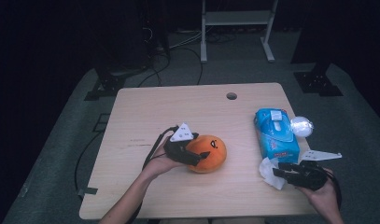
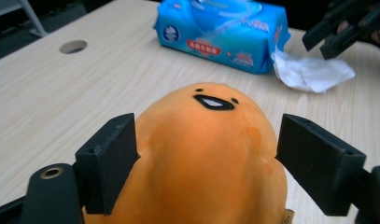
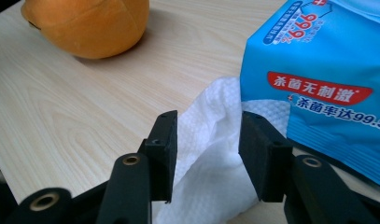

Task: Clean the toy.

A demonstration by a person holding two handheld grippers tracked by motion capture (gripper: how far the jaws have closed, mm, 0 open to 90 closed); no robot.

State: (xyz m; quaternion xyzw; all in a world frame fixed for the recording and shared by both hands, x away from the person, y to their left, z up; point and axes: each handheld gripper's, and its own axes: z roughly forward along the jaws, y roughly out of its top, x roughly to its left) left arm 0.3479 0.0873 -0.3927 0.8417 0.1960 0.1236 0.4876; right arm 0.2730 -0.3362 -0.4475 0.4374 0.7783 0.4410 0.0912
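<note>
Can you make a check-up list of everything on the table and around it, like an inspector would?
Surface: wooden table, round hole near far edge.
Job's things: orange plush toy, blue wipes pack, white wipe lying beside the pack.
Clutter: shiny white ball beside the pack.
Grippers: left gripper jaws hugging the toy; right gripper open, jaws either side of the wipe.
Cables: black cable trailing from left gripper; more on floor.
Surroundings: grey floor, white frame behind.

bare tabletop (image 1: 145,112) open at left and far side, wipes pack (image 1: 275,134) and plush (image 1: 207,153) crowding the right
</note>
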